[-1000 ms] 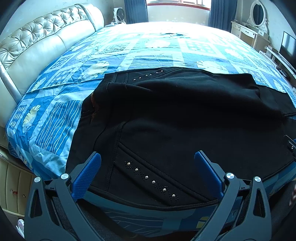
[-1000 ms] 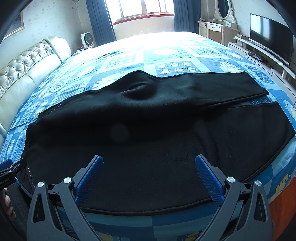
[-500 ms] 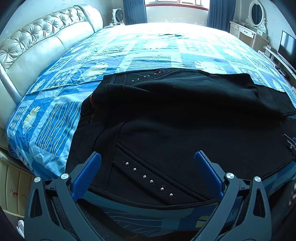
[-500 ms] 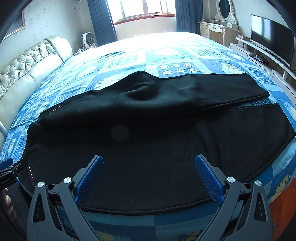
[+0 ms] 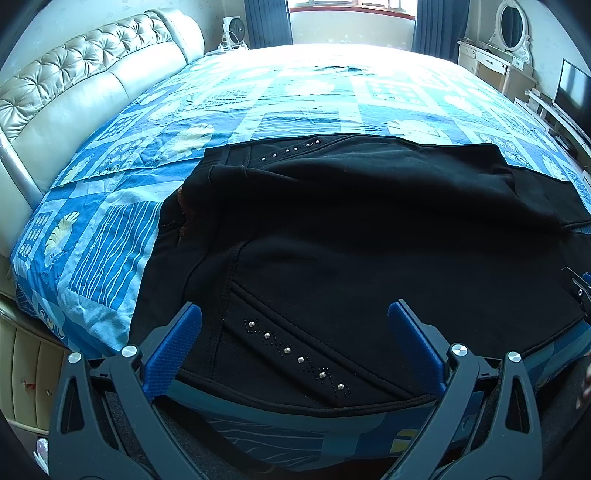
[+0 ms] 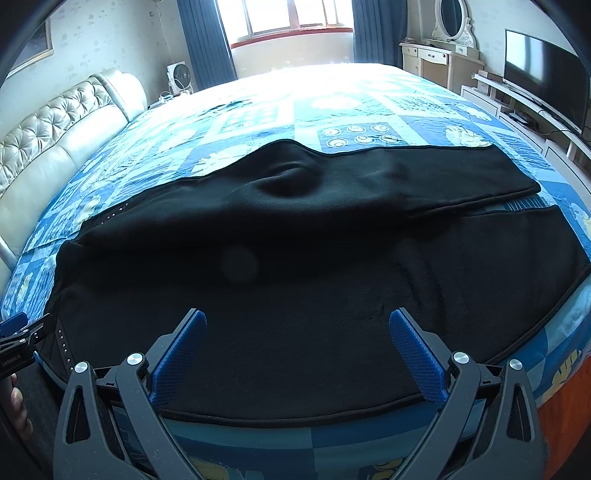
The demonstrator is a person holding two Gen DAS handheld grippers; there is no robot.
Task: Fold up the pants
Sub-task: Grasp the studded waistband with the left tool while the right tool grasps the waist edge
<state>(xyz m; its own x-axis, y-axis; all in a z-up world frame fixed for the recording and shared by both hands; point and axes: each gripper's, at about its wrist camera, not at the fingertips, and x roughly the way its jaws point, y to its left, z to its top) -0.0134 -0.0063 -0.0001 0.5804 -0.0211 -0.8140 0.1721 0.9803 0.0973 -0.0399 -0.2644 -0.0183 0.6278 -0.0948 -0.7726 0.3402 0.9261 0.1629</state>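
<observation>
Pants [image 5: 351, 240] spread flat — beyond both gaping grippers.

You face a bright window [image 6: 291, 18] | blue curtains [image 6: 201, 40] | tufted headboard [image 5: 74, 81] left | TV [image 6: 546, 70] right | vanity mirror [image 6: 452, 18]

Black pants [image 5: 369, 236] with rows of silver studs [image 5: 295, 354] lie on a bedspread [image 5: 314, 96] patterned in blue, turquoise and white patchwork squares. Both tongs have blue pads [image 6: 415, 354] on dark grey arms.
</observation>
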